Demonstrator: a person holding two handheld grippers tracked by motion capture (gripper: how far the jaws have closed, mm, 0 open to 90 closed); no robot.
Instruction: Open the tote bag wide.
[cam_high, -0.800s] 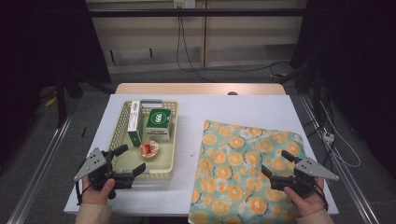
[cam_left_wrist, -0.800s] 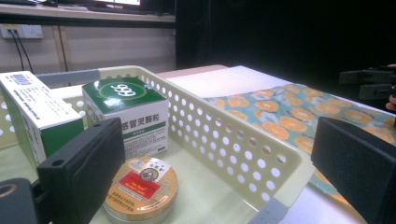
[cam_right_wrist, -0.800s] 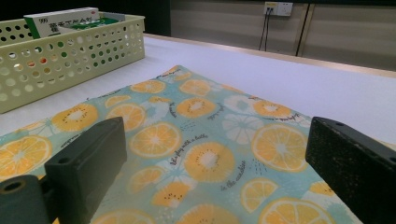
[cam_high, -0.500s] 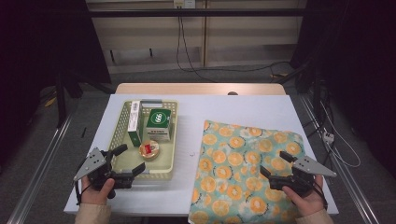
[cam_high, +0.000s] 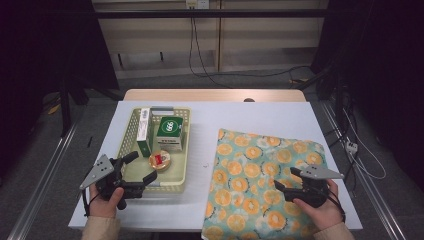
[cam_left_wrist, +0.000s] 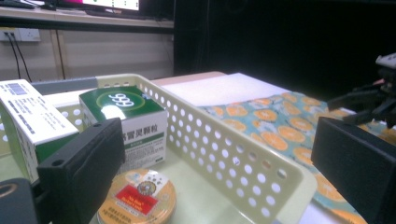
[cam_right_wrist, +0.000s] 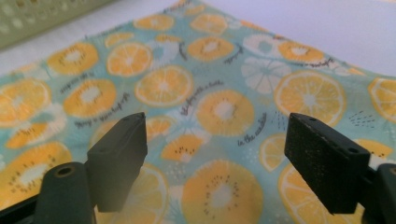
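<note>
High view: basket (cam_high: 131, 134) beside orange-print cloth (cam_high: 260, 165), grippers apart.

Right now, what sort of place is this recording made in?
Probably a lab or data-collection room, not a home: a white table on metal floor rails, loose cables running to a wall socket, dark curtains at both sides, and a staged basket and orange-print cloth.
</note>
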